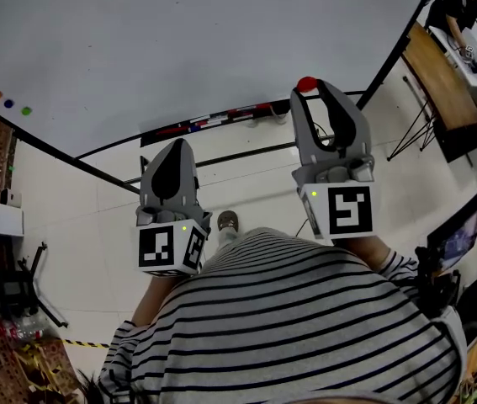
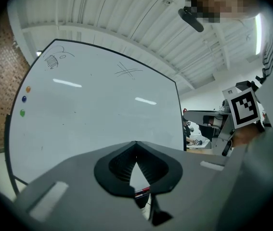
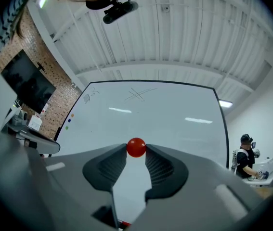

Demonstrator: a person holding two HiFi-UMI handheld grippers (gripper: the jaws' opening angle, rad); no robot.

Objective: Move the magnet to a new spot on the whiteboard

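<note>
The right gripper (image 3: 136, 148) had its jaws closed on the small round red magnet (image 3: 136, 147), pinching it only at the very tips, in front of the large white whiteboard (image 3: 167, 114); from the head view the magnet sat low on the whiteboard, just above its bottom edge and towards its right side, though no view showed whether it touched the surface or hung just clear of it. The left gripper (image 1: 175, 146) was held lower, below the whiteboard's bottom edge, its jaws shut together with nothing between them. Three small orange, blue and green magnets (image 1: 8, 103) sat in a row at the whiteboard's far left edge, well apart from the red one. The likely trouble was the grip: a smooth ball caught only by the jaw tips could squirt out if the squeeze eased or the magnet snapped towards the whiteboard off-centre, and it would then drop below the whiteboard
</note>
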